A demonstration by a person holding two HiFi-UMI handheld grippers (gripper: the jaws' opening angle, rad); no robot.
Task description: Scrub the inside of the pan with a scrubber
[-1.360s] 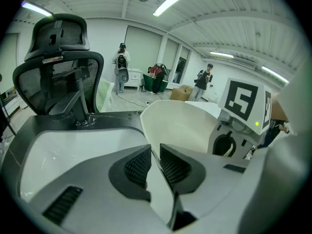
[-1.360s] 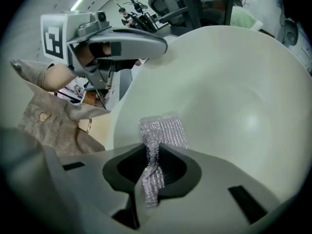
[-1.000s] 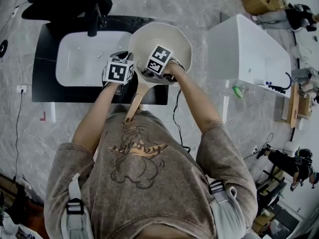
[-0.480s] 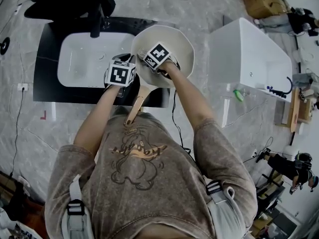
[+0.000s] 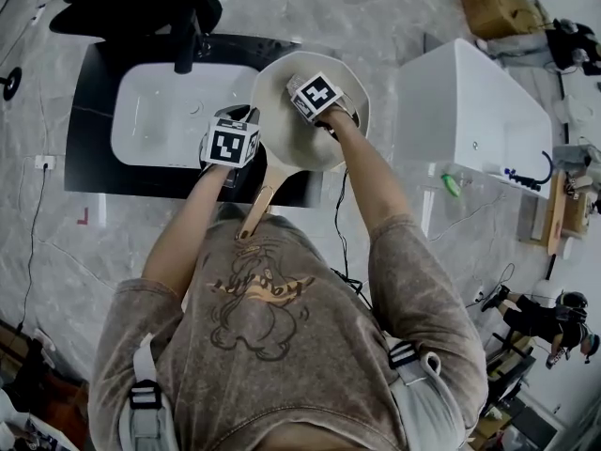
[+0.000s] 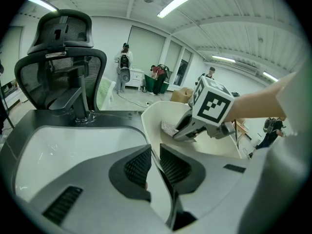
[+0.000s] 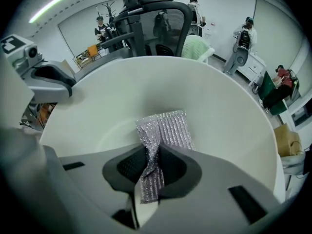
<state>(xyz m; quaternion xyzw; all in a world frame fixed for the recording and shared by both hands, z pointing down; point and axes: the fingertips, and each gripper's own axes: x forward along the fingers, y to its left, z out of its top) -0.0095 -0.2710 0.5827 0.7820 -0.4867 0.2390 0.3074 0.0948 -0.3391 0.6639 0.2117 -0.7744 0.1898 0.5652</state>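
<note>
Left gripper [image 6: 155,155] has its jaws nearly together, pinching the rim of the cream pan [image 5: 286,134]. The pan's over the right end of the black counter [image 5: 84,172], just beside the white sink [image 5: 155,125]. Right gripper [image 7: 152,167] is clamped tight on the silvery scrubber [image 7: 168,126], down inside the pan. Grey marble-look floor [image 5: 376,7], and an office chair [image 6: 61,57] behind the sink.

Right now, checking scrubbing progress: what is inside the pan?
The silvery scrubber, pinched by the right gripper, rests on the pan's white inner wall; the patch beneath is covered.
</note>
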